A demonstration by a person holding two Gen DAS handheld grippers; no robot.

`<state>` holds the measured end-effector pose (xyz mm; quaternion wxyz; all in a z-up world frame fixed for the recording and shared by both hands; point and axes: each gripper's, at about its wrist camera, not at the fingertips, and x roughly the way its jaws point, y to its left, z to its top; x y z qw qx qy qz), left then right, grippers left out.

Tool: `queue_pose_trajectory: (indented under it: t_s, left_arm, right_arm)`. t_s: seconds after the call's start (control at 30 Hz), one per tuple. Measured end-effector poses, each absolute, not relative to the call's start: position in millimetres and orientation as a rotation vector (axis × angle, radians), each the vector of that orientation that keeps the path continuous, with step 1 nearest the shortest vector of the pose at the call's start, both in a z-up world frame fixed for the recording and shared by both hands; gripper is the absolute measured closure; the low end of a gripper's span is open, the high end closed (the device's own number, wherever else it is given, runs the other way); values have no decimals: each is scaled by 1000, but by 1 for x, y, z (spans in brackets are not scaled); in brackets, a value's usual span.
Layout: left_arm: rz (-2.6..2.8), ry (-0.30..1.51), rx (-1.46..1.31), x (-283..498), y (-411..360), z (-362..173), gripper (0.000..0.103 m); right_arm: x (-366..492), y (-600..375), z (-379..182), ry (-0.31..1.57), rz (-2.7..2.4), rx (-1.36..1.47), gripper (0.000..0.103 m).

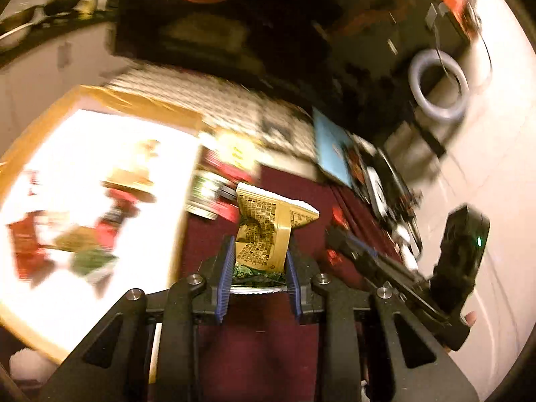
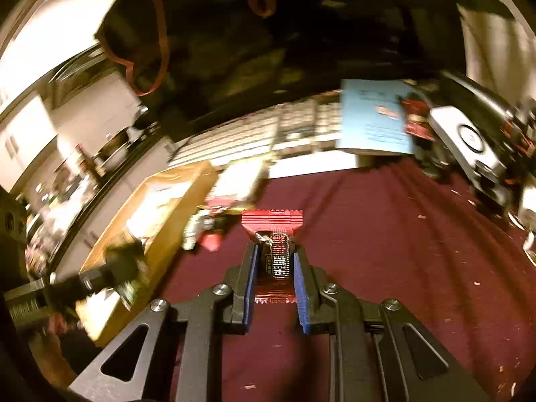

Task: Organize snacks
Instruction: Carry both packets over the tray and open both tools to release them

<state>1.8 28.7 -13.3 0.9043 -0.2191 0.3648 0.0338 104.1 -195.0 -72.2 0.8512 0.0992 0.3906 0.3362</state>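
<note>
Blue pads (image 1: 225,268): on my left gripper (image 1: 258,269), pressed on a tan snack packet (image 1: 264,231), crumpled at the pinch, printed end fanning out past the tips; jaws narrow and no gap showing.
Red sachet (image 2: 273,234): clamped between the fingers (image 2: 301,284) of my right gripper (image 2: 274,278), jaws fully together on its middle so both crimped ends stick out, held clear of the cloth.
Maroon cloth (image 2: 385,251): under both pairs of fingers, crumbs scattered on it.
Loose packets (image 2: 207,231): ahead-left of my right tips, still on the cloth, likely next to sort.
Cardboard box (image 1: 140,104): left of my left fingers, packets already inside; I judge it the destination.
Blue booklet (image 2: 372,117): far ahead, not a snack.
</note>
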Motion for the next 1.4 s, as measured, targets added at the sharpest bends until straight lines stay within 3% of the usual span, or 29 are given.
queue_pose_trajectory:
  t_s: [0.27, 0.57, 0.8, 1.13, 1.17, 1.23, 1.3, 1.37, 1.4]
  left_arm:
    - [329, 738, -496, -1, 136, 5, 78]
    - [394, 863, -569, 66, 214, -34, 78]
    - [436, 938, -593, 80, 233, -61, 77]
    - [445, 988, -606, 91, 238, -75, 76]
    - [444, 983, -611, 90, 238, -74, 74]
    - [425, 964, -630, 86, 237, -70, 59]
    - [388, 912, -638, 79, 231, -58, 46]
    - [374, 869, -619, 69, 220, -45, 45]
    - [363, 836, -604, 62, 209, -36, 41]
  right_arm:
    - [102, -96, -27, 905, 940, 104, 83]
    - [156, 31, -31, 1016, 981, -71, 83]
    - [205, 97, -59, 1096, 907, -163, 83]
    - [226, 113, -76, 1145, 855, -235, 79]
    - [225, 116, -77, 1138, 849, -241, 79]
    - [224, 114, -75, 1111, 857, -223, 78]
    - [226, 98, -67, 1107, 874, -138, 68]
    - [226, 77, -55, 1094, 886, -65, 51]
    - [225, 64, -47, 1081, 889, -37, 50]
